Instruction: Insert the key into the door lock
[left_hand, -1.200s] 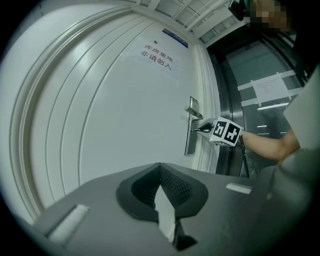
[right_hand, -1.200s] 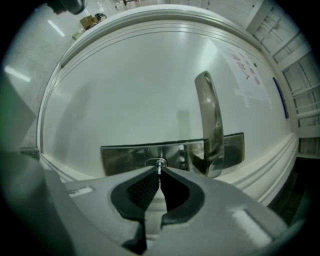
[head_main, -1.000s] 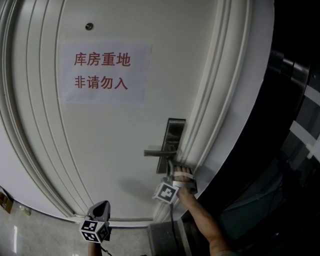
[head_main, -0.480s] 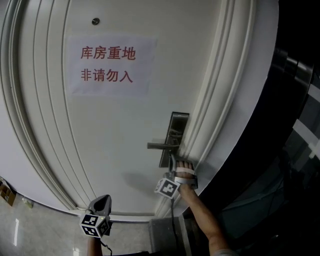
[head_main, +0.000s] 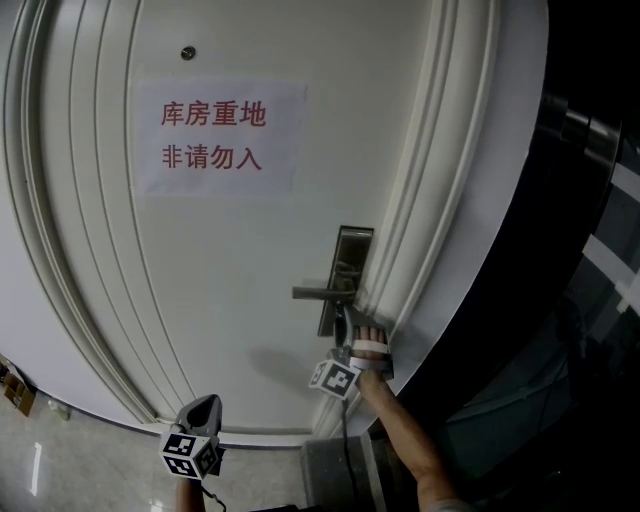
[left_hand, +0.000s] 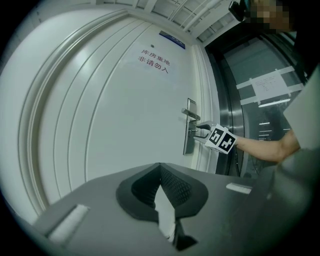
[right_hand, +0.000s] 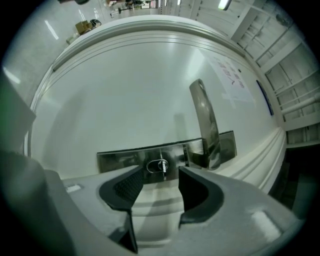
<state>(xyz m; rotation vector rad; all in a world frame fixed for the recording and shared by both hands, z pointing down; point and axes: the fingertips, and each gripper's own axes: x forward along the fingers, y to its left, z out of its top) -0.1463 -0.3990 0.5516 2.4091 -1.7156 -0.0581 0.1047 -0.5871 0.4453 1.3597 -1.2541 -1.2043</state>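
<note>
Paper sign (head_main: 220, 138) on door (head_main: 235, 285), red 库房重地, 非请勿入

Smooth painted door (head_main: 230, 290) — shiny brushed-metal lock plate (head_main: 355, 245), seemingly matt paper notice (head_main: 220, 140).

Lever handle (head_main: 320, 293) juts from lock plate (head_main: 352, 250); frame moulding (head_main: 415, 200) crowds its right.

White door (head_main: 230, 280), white sign (head_main: 220, 172) — red lettering, silver lock plate (head_main: 352, 250)
</note>
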